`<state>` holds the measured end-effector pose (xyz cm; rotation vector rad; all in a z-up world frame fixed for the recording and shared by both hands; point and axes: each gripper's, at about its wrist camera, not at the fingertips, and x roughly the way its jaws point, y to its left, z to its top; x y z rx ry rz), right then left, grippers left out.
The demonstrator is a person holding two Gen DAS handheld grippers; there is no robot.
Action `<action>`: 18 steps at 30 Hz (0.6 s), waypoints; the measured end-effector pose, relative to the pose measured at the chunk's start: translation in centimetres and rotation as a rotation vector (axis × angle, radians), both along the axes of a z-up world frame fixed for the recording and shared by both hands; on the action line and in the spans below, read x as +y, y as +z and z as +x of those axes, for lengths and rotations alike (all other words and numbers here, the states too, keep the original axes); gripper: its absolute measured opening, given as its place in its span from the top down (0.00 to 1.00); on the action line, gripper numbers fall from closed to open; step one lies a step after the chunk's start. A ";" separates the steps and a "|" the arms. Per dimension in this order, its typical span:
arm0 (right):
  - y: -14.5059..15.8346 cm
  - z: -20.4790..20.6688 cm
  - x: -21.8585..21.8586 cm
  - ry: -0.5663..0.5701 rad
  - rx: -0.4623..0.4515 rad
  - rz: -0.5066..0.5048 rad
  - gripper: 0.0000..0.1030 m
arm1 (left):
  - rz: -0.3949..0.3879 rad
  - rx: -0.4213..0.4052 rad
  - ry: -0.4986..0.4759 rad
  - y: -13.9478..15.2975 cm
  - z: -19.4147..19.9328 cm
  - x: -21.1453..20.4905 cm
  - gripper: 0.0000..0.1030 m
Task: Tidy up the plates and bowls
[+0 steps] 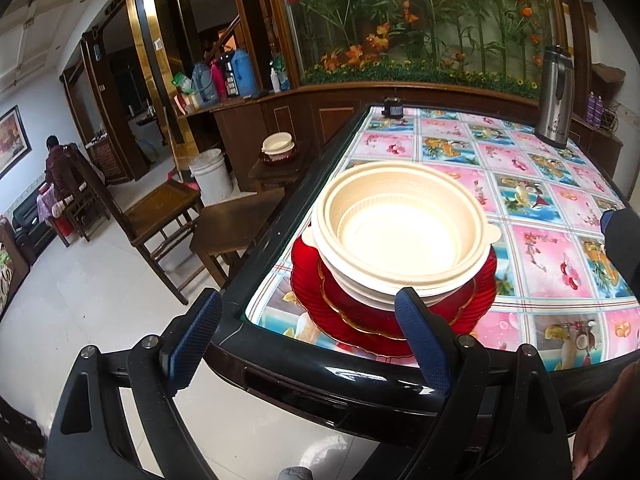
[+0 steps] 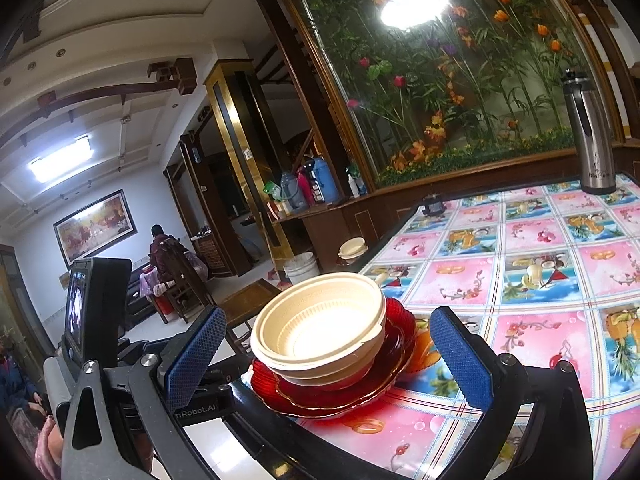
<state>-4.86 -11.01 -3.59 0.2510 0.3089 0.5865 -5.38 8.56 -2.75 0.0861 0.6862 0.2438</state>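
The left gripper [image 1: 308, 312] has its fingers [image 1: 424, 344] spread wide and released, hanging over the counter's [image 1: 520, 184] near black edge; one finger is outside the corner, above the floor [image 1: 100, 320], and the other overlaps the rim of the red plates [image 1: 360, 320] in this view. The right gripper [image 2: 328, 344] is also released, its fingers [image 2: 460, 360] set either side of the stack and clear of it. The cream bowls [image 1: 400, 232], nested, sit on the red plates at the counter's near corner, close to the edge. Beyond the stack the patterned counter lies open as far as a steel flask [image 1: 554, 96] at the far corner and a small dark object [image 1: 394, 109] on the far edge. Off the counter's left side stand wooden stools [image 1: 228, 224], a chair [image 1: 160, 208] and a white bucket [image 1: 210, 174]; another bowl-and-plate stack [image 1: 278, 146] rests on a small side table [image 1: 272, 172].
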 end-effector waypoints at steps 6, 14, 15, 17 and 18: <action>0.8 -0.8 -0.2 -0.002 -0.026 0.004 0.00 | 0.004 -0.026 -0.009 0.7 -0.3 -0.3 0.14; 0.6 -0.4 -0.1 0.002 -0.012 0.008 0.00 | 0.011 -0.021 -0.001 0.5 0.2 -0.2 0.14; 0.5 -0.3 0.0 0.002 -0.010 0.006 0.00 | 0.011 -0.023 0.004 0.5 0.3 -0.2 0.14; 0.4 -0.1 0.2 0.005 -0.005 0.005 0.00 | 0.007 -0.032 0.019 0.6 0.4 0.0 0.14; 0.3 0.1 0.3 0.007 -0.002 0.006 0.00 | 0.002 -0.040 0.029 0.7 0.4 0.2 0.14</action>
